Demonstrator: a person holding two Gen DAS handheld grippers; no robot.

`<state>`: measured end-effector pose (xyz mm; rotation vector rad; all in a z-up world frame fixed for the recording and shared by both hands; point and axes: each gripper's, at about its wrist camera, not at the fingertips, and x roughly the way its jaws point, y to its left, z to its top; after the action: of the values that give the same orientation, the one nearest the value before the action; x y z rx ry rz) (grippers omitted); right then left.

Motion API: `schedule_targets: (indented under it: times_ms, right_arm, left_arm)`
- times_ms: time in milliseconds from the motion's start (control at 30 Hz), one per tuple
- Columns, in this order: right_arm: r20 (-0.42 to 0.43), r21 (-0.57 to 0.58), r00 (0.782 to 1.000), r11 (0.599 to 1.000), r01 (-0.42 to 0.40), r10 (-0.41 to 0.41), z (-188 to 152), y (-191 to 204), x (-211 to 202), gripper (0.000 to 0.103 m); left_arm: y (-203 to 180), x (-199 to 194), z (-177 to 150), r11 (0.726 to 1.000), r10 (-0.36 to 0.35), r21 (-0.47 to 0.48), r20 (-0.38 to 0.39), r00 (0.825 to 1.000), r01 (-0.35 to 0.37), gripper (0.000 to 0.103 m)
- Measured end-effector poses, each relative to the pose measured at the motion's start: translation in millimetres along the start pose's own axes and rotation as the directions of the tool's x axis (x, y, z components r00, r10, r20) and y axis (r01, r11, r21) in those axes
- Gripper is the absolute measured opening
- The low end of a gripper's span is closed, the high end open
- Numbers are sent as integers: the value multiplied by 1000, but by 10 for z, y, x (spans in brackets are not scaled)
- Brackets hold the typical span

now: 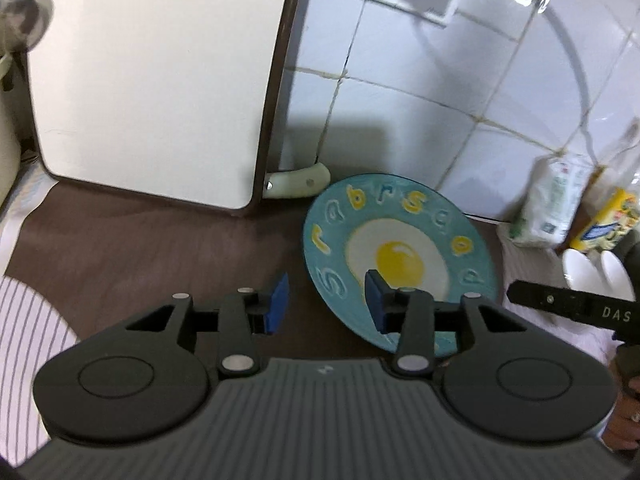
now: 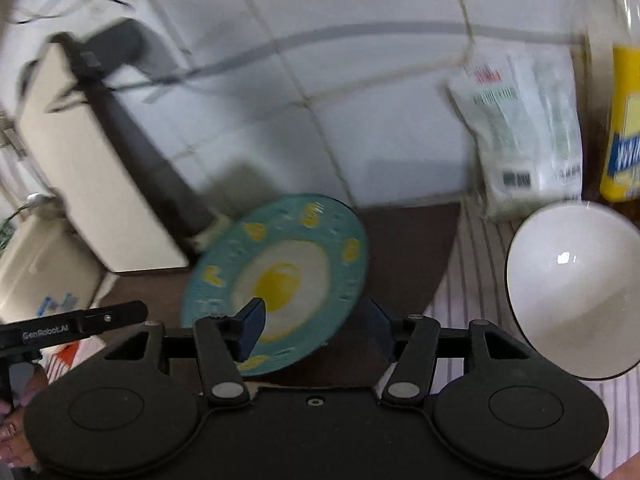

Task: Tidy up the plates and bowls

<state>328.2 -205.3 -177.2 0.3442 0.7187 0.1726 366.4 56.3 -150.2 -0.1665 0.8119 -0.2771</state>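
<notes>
**Currently: Approach to the Egg-Pattern Plate**

The blue plate (image 1: 400,256) with the fried-egg design lies on the brown desk (image 1: 160,248), near the tiled wall. The left gripper (image 1: 326,300) hovers over its near rim, fingers spread and holding nothing. The right gripper (image 2: 316,328) faces the same plate, fingers likewise spread and empty. A white bowl (image 2: 576,292) rests on a striped cloth (image 2: 472,264) to the right. The next move probably calls for one gripper to straddle the rim and close.

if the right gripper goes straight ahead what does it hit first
Most likely the blue egg plate: it lies right ahead of the open right gripper, its near edge between the fingers. Height above it is unclear.
</notes>
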Motion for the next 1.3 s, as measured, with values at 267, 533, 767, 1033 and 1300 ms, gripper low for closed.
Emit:
schedule_targets:
  times_ms: [267, 533, 767, 1033, 1300]
  right_arm:
    - [-42, 45, 999, 999, 4, -2, 36, -127, 344, 62]
    - [-44, 67, 998, 997, -35, 38, 64, -106, 432, 60]
    - [-41, 87, 998, 996, -37, 41, 60, -129, 452, 49]
    - [-61, 121, 998, 992, -14, 22, 83, -200, 524, 17]
    - [-68, 72, 997, 997, -35, 40, 135, -189, 262, 17]
  left_arm:
    - [66, 575, 30, 999, 39, 18, -52, 998, -38, 41]
    - [137, 735, 10, 999, -41, -16, -97, 994, 40, 24]
    - [95, 777, -17, 997, -63, -41, -102, 993, 59, 18]
    - [104, 786, -13, 997, -61, -59, -106, 992, 55, 18]
    - [-138, 425, -81, 996, -41, 71, -68, 997, 46, 18]
